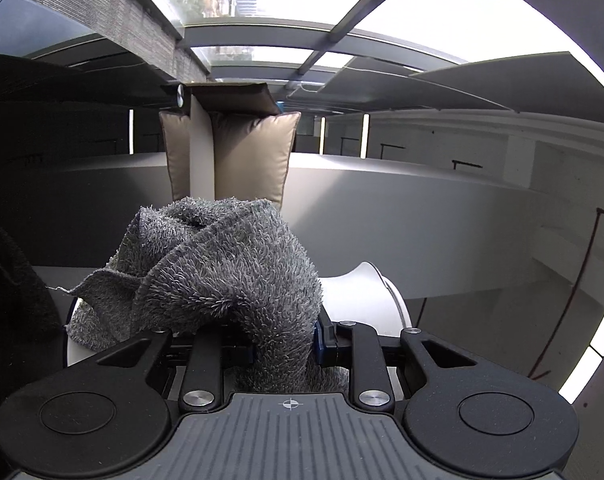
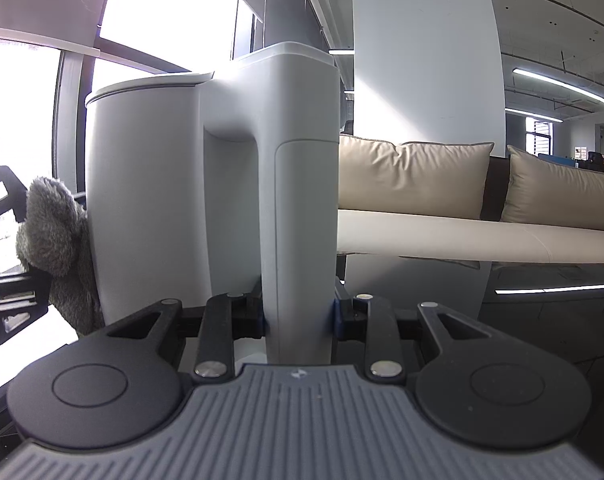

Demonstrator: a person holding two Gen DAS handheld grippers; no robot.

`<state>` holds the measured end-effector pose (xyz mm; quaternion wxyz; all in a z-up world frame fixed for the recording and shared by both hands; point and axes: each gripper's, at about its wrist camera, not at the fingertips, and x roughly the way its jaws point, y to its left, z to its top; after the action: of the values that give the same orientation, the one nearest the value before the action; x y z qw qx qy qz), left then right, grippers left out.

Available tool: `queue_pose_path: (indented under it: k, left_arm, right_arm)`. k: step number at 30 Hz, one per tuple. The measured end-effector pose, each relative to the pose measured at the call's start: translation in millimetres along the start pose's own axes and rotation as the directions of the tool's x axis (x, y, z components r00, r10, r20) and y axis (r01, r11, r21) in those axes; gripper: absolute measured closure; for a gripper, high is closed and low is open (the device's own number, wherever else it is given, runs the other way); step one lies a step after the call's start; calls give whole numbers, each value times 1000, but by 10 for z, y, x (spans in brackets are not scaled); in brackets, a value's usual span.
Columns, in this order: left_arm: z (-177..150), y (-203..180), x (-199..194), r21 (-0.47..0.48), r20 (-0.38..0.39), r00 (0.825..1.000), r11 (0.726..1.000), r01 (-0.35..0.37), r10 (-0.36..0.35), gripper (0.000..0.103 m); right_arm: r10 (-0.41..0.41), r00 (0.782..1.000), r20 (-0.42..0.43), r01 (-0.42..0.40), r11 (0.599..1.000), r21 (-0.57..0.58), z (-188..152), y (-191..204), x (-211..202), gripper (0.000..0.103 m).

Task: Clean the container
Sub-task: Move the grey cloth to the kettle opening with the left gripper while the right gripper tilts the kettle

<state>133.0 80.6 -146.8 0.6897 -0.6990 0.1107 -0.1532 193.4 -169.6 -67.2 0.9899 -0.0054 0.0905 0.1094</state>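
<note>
At frame left of the right wrist view, the left gripper [image 1: 286,350] clenches a grey cloth [image 2: 56,232] against the white container [image 2: 146,200]. The container stands upright at centre, long axis vertical. The right gripper [image 2: 300,316] grasps its handle [image 2: 302,200]; open room lies right, before the sofa [image 2: 461,236].

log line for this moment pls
left gripper: shut on grey cloth | right gripper: shut on white container handle | cloth against container side

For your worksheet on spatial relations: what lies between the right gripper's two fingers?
The white jug's handle, upright, fills the gap between the right gripper's fingers. The right wrist view shows it.
</note>
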Motion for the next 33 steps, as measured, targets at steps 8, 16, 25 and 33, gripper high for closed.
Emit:
queue_pose_path:
  k: [8,16,25,33]
  left_arm:
    - [31,-38,-8,22,12,997,996,-81,81,81]
    - [13,-284,4,56,32,999,998,14,-16,81]
    - [-53,-358,99,83,88,996,997,4,-11,80]
    - [-30,9,94,-31,96,991,996,-89,91,80]
  right_arm:
    - [-2,1000,0,2,1000,0,3,6,3,73]
    - [-2,1000,0,2,1000,-1,0,8,-3,73]
    - [-6,1000,0,6,1000,2,3,-14,-20,73]
    - [-7,1000,-1,7,1000,3,9,-32,-25,73]
